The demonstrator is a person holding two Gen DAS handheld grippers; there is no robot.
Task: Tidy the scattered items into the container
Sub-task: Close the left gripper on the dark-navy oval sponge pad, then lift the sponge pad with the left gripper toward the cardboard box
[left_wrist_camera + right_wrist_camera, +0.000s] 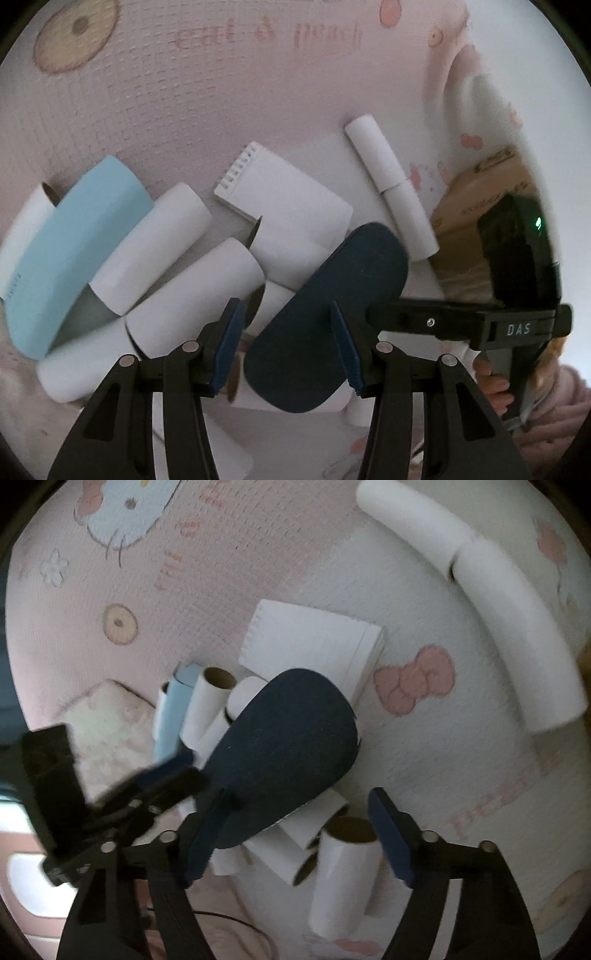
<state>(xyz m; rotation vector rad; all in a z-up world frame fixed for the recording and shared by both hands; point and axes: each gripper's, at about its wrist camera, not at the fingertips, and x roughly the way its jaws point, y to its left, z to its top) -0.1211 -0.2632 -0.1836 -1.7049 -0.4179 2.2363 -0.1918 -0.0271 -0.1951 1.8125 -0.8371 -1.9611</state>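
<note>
A dark blue oval case (328, 314) lies on top of a pile of white paper rolls (195, 291), next to a light blue case (74, 254) and a white notepad (280, 210). My left gripper (291, 343) is open, its jaws on either side of the dark case's near end. In the right wrist view the dark blue case (284, 749) lies over the rolls (343, 871). My right gripper (295, 845) is open, its left finger against the case's near end. The left gripper (159, 782) shows there at the left.
Everything lies on a pink and white cartoon-print blanket (221, 92). A long white double roll (391, 188) lies to the right and also shows in the right wrist view (491, 590). A cardboard box (476, 206) stands at the right. The right gripper's body (517, 280) is near.
</note>
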